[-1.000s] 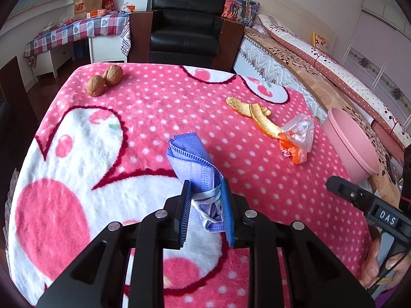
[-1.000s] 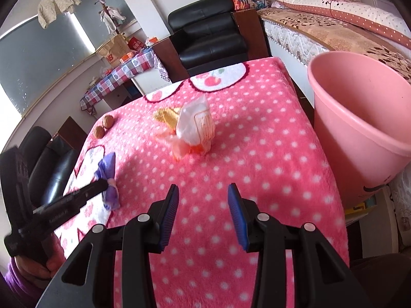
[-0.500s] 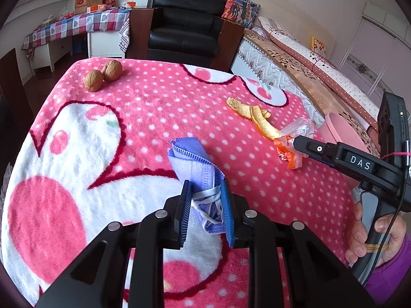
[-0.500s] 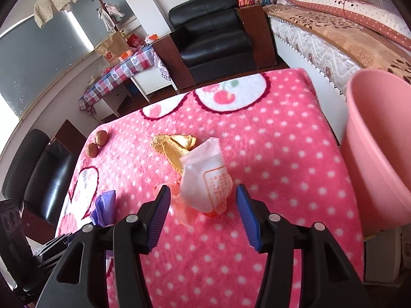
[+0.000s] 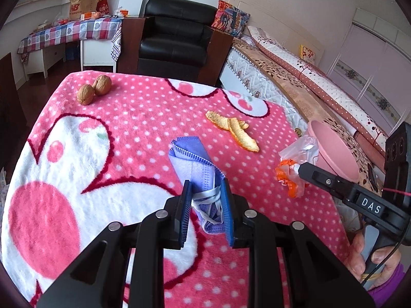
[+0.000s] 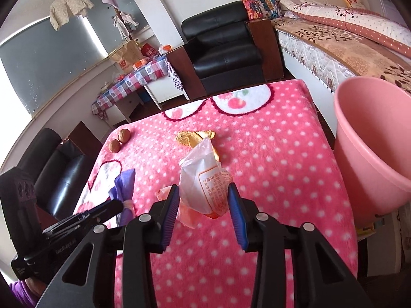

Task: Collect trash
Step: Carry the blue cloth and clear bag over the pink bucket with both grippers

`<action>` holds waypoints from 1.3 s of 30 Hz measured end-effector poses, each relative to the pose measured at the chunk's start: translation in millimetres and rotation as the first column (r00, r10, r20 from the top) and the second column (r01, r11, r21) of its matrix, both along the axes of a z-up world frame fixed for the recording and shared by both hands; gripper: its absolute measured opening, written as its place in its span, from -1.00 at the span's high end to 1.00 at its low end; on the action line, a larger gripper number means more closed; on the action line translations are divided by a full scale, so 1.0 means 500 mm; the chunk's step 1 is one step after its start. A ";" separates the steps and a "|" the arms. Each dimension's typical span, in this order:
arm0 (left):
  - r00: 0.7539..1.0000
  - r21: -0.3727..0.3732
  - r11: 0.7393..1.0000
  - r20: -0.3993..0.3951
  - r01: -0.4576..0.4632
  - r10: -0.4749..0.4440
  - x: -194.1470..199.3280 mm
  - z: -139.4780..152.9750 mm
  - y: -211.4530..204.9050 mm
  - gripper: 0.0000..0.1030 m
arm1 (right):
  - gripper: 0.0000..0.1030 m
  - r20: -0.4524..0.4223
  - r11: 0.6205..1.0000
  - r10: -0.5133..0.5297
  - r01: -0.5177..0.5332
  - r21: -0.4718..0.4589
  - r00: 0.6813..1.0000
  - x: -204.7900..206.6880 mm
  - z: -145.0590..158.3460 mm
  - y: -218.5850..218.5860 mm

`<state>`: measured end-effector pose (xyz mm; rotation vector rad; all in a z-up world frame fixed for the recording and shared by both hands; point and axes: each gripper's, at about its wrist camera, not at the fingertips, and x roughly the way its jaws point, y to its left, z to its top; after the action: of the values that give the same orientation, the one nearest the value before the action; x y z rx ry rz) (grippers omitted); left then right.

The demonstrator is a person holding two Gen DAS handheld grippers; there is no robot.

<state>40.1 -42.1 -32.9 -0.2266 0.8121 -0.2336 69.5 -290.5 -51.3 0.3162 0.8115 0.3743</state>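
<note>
Two pieces are gripped but none binned: the left hand-held gripper pinches the blue face mask, the right hand-held gripper, just closing, clamps the plastic wrapper near the table's right edge beside the pink bin, while orange peel and two walnuts remain.

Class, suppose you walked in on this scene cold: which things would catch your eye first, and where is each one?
The pink polka-dot blanket fills both views. The left gripper is shut on a crumpled blue mask near the blanket's front, and the right gripper, whose jaws have just been closing, is shut on a plastic wrapper. A pink bin stands off the blanket's right edge, with orange peel and two walnuts lying farther back.
</note>
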 end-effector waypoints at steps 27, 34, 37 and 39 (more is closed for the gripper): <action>0.927 -0.092 0.935 0.197 0.341 -0.319 0.063 0.136 -0.363 0.57 | 0.25 0.127 0.922 -0.384 0.386 0.009 0.914 -0.054 0.096 -0.352; 0.910 -0.102 0.914 0.182 0.394 -0.372 0.101 0.113 -0.447 0.57 | 0.24 0.126 0.896 -0.435 0.442 -0.032 0.892 -0.034 0.073 -0.405; 0.904 -0.102 0.905 0.168 0.412 -0.393 0.117 0.099 -0.476 0.57 | 0.24 0.113 0.888 -0.452 0.459 -0.043 0.885 -0.016 0.056 -0.429; 0.900 -0.098 0.900 0.160 0.424 -0.406 0.126 0.089 -0.493 0.57 | 0.24 0.100 0.886 -0.457 0.463 -0.039 0.884 -0.005 0.046 -0.441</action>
<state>103.0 -288.7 11.4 -0.1548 0.7034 -0.7018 66.8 -510.8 -28.5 0.4206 0.6342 -0.0848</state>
